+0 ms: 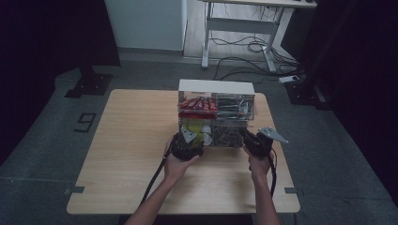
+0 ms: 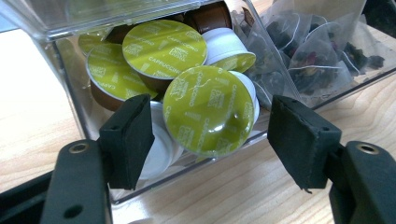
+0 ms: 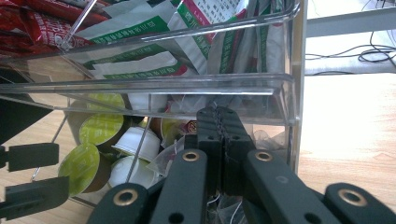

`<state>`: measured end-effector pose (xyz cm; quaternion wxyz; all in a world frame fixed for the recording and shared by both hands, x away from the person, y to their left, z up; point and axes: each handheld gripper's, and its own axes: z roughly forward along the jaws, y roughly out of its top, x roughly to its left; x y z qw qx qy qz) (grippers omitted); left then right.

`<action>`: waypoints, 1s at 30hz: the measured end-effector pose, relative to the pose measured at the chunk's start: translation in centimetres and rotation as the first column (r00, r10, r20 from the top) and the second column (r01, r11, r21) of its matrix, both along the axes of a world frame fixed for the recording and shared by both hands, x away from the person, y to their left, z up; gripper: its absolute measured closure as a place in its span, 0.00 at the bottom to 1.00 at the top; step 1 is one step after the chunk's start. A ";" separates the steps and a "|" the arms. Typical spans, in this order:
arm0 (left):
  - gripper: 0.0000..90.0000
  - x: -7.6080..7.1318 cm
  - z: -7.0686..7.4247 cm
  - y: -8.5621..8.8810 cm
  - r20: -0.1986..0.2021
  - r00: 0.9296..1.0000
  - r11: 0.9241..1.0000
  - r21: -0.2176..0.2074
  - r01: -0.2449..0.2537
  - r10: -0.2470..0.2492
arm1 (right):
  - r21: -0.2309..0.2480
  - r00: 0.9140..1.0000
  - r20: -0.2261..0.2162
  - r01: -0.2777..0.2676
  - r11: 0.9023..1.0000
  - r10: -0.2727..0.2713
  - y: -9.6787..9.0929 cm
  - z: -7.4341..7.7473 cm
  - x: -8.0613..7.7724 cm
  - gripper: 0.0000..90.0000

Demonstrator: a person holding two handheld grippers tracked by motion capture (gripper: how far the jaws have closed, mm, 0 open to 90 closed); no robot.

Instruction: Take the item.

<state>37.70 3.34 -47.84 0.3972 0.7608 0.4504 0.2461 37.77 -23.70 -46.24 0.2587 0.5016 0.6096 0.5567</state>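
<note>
Left gripper [image 2: 210, 135] spread, jaws flanking green capsule [image 2: 211, 110] in organizer [image 1: 216, 114] drawer at 12 o'clock. Right gripper [image 3: 219, 122] pressed together, empty, against drawer front. Step, likely: capsule pick. Next: advance, close.

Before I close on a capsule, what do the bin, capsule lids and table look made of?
Bin: clear hard plastic, glossy; its contents show through the walls and the edges catch light. Capsule lid: yellow-green, probably foil or film, smooth with a slight dent and sheen, printed "cappuccino". Table: pale wood or wood-look laminate, matte, with visible grain; which one, I cannot tell.
</note>
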 end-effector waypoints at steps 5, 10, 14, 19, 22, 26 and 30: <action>0.34 0.5 -0.4 -0.1 -0.014 1.000 1.000 0.016 -0.010 0.011 | 0.002 1.000 0.000 -0.001 1.000 0.001 -0.1 0.0 0.0 0.98; 0.34 0.8 -0.7 -0.2 -0.007 1.000 1.000 0.016 -0.011 0.011 | 0.002 1.000 0.000 -0.002 1.000 0.002 -0.1 0.0 0.0 0.98; 0.35 0.8 -0.6 -0.5 0.001 1.000 1.000 0.010 -0.014 0.014 | 0.005 1.000 0.001 -0.003 1.000 0.003 -0.1 0.0 0.0 0.98; 0.35 1.1 -0.8 -0.7 -0.007 1.000 1.000 0.023 -0.014 0.014 | 0.007 1.000 -0.001 -0.002 1.000 0.002 -0.1 0.0 0.0 0.98; 0.35 1.1 -0.8 -0.8 -0.007 1.000 1.000 0.024 -0.014 0.014 | 0.006 1.000 -0.002 -0.002 1.000 0.002 -0.2 -0.1 0.0 0.98; 0.38 1.1 -0.9 -0.9 0.000 1.000 1.000 0.020 -0.015 0.015 | 0.005 1.000 -0.007 0.002 1.000 -0.002 -0.2 -0.2 0.1 0.98; 0.42 1.0 -0.9 -1.0 0.005 1.000 1.000 0.017 -0.011 0.010 | 0.005 1.000 -0.009 0.003 1.000 -0.003 -0.3 -0.2 0.1 0.98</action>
